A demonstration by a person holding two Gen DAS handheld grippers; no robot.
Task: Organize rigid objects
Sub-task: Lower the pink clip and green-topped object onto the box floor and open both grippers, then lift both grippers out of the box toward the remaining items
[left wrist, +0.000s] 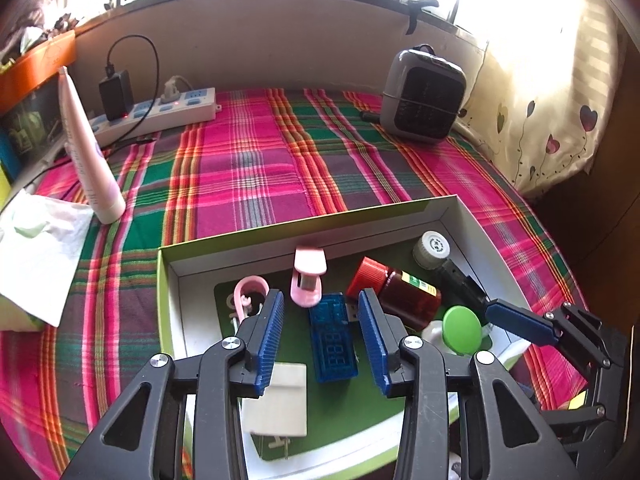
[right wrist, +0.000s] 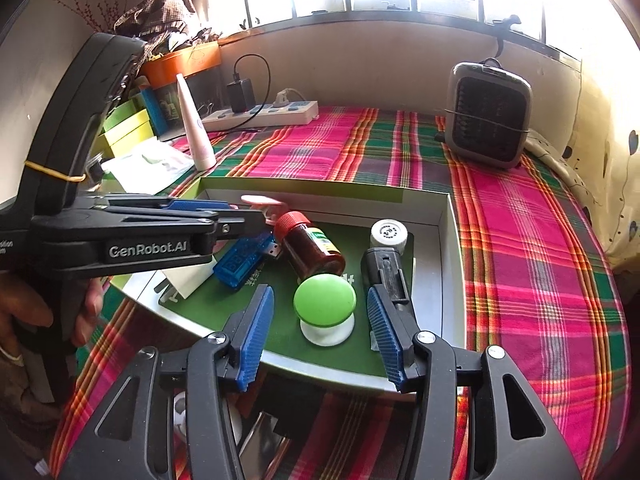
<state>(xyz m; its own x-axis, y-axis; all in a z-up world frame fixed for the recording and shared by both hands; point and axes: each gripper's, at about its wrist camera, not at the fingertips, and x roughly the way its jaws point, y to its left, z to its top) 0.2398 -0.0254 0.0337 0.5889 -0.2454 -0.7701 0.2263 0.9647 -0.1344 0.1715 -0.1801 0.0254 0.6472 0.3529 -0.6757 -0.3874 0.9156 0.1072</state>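
A white-walled box (left wrist: 168, 268) with a green floor holds the objects. My left gripper (left wrist: 320, 296) stands open over a blue USB meter (left wrist: 332, 344), which lies flat between the pads and touches neither. My right gripper (right wrist: 320, 292) is open around a green-capped white knob (right wrist: 324, 300), with gaps on both sides. Also in the box are a red-capped brown bottle (right wrist: 316, 252), a white-capped jar (right wrist: 388, 234), a black block (right wrist: 386, 276), a pink clip (left wrist: 308, 280), a pink hook (left wrist: 250, 286) and a white plug (left wrist: 280, 400).
The box sits on a plaid cloth (left wrist: 260, 168). A grey heater (left wrist: 424, 96) stands at the back right, a power strip (left wrist: 160, 112) at the back left. Nearer on the left are a pink tube (left wrist: 90, 152) and tissues (left wrist: 36, 256). A hand (right wrist: 24, 312) holds the left gripper.
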